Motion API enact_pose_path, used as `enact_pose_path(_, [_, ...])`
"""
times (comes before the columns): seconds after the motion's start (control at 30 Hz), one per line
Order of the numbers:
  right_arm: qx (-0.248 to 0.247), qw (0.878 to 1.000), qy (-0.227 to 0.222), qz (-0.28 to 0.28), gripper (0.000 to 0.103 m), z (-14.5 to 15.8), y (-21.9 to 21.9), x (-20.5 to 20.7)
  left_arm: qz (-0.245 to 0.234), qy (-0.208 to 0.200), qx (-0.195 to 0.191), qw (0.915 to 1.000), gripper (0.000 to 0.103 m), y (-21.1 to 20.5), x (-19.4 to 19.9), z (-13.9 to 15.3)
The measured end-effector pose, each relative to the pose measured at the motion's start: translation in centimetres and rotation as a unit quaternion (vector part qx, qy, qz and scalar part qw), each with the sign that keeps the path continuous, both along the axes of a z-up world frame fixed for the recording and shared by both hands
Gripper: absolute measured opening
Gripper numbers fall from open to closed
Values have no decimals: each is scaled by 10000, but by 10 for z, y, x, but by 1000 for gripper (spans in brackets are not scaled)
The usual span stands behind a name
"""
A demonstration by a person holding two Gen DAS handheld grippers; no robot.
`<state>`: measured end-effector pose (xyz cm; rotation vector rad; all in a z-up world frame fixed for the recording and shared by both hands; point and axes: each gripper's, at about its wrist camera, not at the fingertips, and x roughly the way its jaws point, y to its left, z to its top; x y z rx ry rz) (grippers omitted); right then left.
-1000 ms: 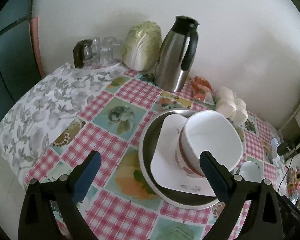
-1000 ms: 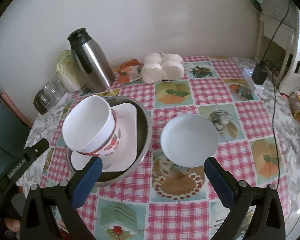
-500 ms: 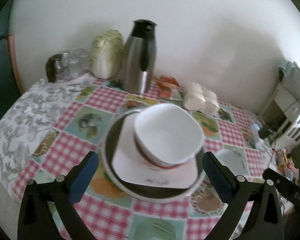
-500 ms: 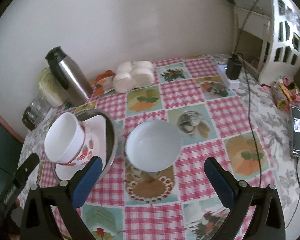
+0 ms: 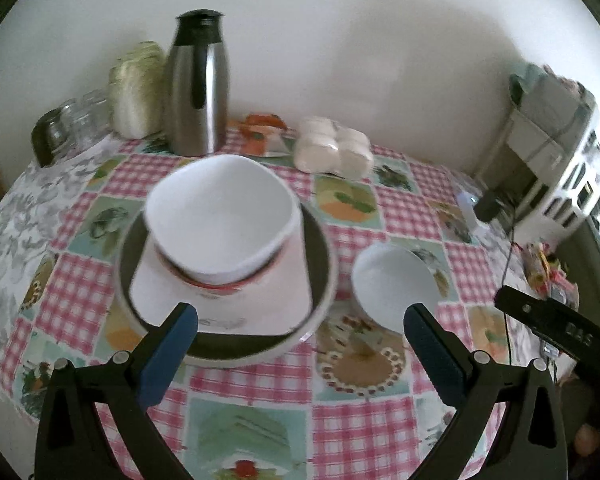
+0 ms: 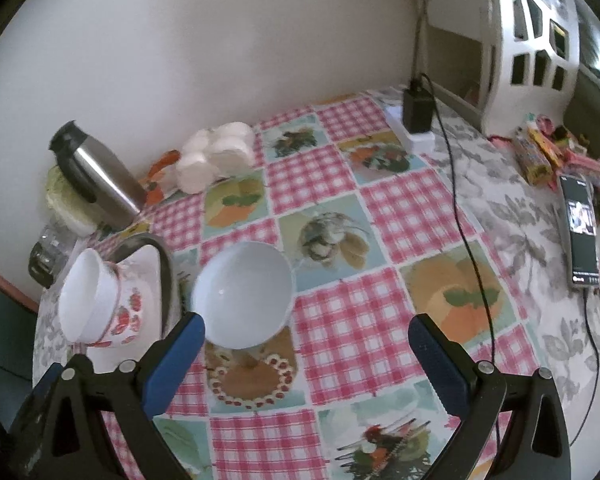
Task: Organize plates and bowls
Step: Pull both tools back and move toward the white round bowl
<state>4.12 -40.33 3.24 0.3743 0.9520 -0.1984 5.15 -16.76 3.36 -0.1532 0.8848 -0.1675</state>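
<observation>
Closest to me, my left gripper (image 5: pixel 300 330) hangs with its blue-padded jaws spread wide and empty above the checked tablecloth (image 5: pixel 260 384), and my right gripper (image 6: pixel 306 338) is just as wide, holding nothing.

Just past the left fingertips I see the round metal basin (image 5: pixel 320 240), dull and dark-rimmed, with a white square plate (image 5: pixel 260 304) lying in it and a white squarish bowl (image 5: pixel 220 216) with a red band stacked on that plate. Beside the basin, apart from it, a smooth round white bowl (image 5: pixel 394 280) sits on the cloth.

The right wrist view shows that round bowl (image 6: pixel 242 294) straight ahead, glossy inside, and it shows me the strawberry print on the squarish bowl's (image 6: pixel 96 304) side, which the left view hides. Only this view reveals the phone (image 6: pixel 580 232) with its lit screen, the black charger (image 6: pixel 418 110) in a white power strip, and the snack packets (image 6: pixel 536 156).

Farther back, against the wall, stand a brushed-steel thermos jug (image 5: pixel 198 84), a pale cabbage (image 5: pixel 136 88), clear glasses (image 5: pixel 72 124), and wrapped paper rolls (image 5: pixel 332 150).
</observation>
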Motion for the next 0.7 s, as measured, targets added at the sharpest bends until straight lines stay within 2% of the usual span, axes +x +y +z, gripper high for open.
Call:
enact_pose_path(0.27, [42, 9998, 144, -98, 103, -11, -18, -2, -251, 398, 101, 9988, 103, -33, 5, -17])
enact_pose_path(0.4, [164, 9995, 257, -95, 103, -21, -22, 1, -330, 779, -135, 9963, 102, -41, 10, -32])
enact_pose_path(0.5, [225, 9988, 438, -86, 103, -32, -24, 5, -343, 834, -290, 9955, 101, -44, 12, -34])
enact_pose_path(0.7, [394, 9980, 498, -58, 103, -46, -24, 13, -227, 1119, -628, 9915, 87, -43, 20, -43])
